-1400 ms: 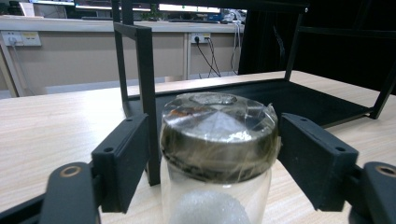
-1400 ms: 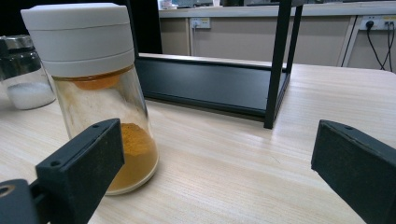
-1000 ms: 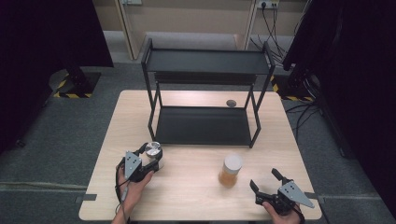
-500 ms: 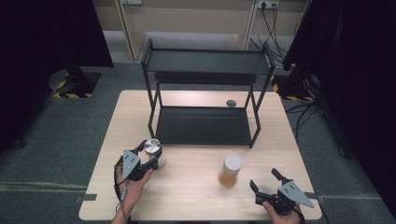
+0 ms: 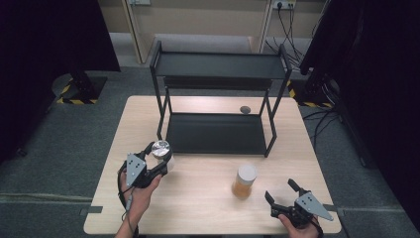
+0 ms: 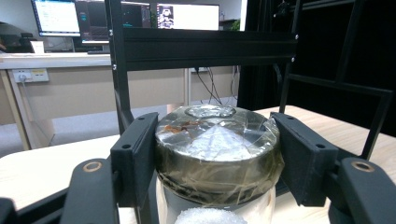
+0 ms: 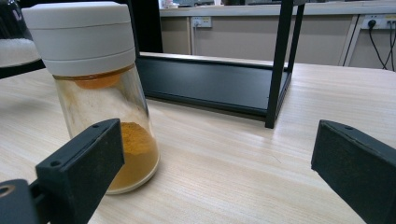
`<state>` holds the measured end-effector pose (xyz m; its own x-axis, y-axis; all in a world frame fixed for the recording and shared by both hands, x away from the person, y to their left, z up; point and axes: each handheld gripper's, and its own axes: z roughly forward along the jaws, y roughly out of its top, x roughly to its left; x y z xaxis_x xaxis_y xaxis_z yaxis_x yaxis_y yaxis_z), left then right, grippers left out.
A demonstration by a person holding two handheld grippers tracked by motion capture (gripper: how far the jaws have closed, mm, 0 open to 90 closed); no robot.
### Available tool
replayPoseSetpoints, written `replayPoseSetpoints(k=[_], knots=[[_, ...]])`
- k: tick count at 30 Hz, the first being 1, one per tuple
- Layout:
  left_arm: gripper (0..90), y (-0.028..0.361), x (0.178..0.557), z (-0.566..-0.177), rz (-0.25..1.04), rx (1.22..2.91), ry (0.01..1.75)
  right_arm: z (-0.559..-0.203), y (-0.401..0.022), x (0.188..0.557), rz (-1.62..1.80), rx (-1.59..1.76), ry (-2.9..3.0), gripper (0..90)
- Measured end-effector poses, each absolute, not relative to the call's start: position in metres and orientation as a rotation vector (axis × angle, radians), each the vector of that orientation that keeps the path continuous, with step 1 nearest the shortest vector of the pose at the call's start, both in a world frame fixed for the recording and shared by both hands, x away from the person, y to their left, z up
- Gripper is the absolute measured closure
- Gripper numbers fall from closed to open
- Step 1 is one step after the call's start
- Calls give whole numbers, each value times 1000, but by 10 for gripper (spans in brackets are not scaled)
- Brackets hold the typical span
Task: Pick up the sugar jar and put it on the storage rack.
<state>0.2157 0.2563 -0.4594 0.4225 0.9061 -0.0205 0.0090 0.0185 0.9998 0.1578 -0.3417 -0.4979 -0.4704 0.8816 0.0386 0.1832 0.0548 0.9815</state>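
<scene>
My left claw (image 5: 157, 159) grips a foil-capped jar (image 5: 161, 148) at the table's (image 5: 208, 208) eight o'clock. No readable label. My right claw (image 5: 282, 192) gapes; the spice jar (image 5: 244, 181) at its ten, the rack (image 5: 218, 99) beyond.

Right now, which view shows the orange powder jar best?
The right gripper view: the orange powder jar stands close and large, its white cap, glass wall and powder level plain, just beyond the open right hand-held gripper. The high view gives the jar small, from above. The left gripper view gives nothing of it.
</scene>
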Motion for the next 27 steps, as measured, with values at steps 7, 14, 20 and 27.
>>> replayPoseSetpoints(k=[7, 14, 20, 27], knots=[[350, 254, 216, -455, 881, 1360, 893, -498, -342, 158, 1459, 1071, 1723, 29], [351, 251, 218, -448, 896, 1355, 878, -498, -342, 158, 1464, 1077, 1720, 29], [351, 249, 219, -443, 908, 1343, 877, -498, -342, 158, 1466, 1079, 1718, 30], [351, 248, 220, -436, 914, 1335, 873, -498, -342, 158, 1464, 1079, 1718, 30]])
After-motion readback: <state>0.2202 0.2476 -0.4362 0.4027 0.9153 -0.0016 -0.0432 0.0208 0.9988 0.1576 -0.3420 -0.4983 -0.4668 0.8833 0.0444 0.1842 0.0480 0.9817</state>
